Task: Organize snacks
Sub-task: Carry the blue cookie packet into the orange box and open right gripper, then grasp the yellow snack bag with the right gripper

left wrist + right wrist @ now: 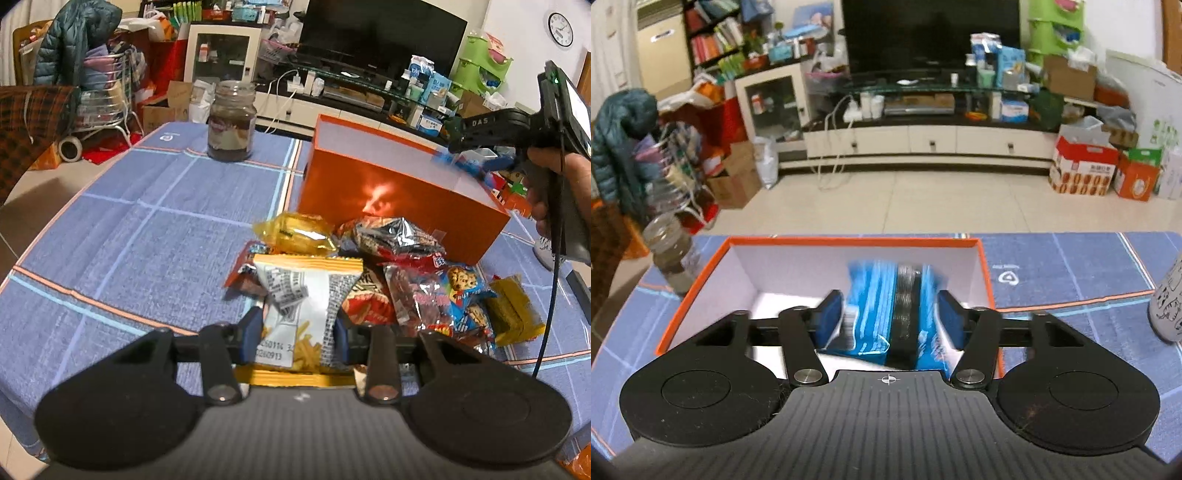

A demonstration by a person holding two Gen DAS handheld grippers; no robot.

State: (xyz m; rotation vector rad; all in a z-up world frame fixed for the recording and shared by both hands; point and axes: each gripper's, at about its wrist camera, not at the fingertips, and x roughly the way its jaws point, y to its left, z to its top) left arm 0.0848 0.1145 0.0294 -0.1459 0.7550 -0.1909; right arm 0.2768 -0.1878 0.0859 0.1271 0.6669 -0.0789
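Left gripper (pixel 299 332): blue-padded fingers (pixel 248 334) clamped on a white-and-orange crinkled snack packet printed with fries (pixel 303 295), low centre of the left wrist view. Packet stands just in front of a heap of foil and plastic snack packets (pixel 399 273), lower centre to lower right, lying on the table.

Right gripper (pixel 888 319): fingers (pixel 829 319) apart, pads clear of a blue plastic snack packet with a dark band (pixel 886 314) that sits between them, motion-blurred, over the white interior of the box. No earlier view to compare. In the left wrist view this gripper shows at the right edge, held by a person's hand (pixel 554 184) above the far end of the box.

Box: open rectangular orange cardboard box (pixel 849 242), white inside, centre of the right wrist view; right of centre in the left wrist view, directly behind the snack heap.

Surface: table under a blue woven cloth with pale blue and orange grid lines (pixel 147 229). A glass jar with dark contents (pixel 231 122) stands upper centre-left. A white patterned bottle (pixel 1171 302) at the right edge of the right wrist view.

Room: pale tiled floor (pixel 923 199), long white low cabinet with glass shelf (pixel 923 142), large dark television (pixel 931 33) above it, green plastic shelving upper right, cluttered boxes and bags, a dark puffer jacket (pixel 620 140) at left, round wall clock (pixel 560 29) upper right.
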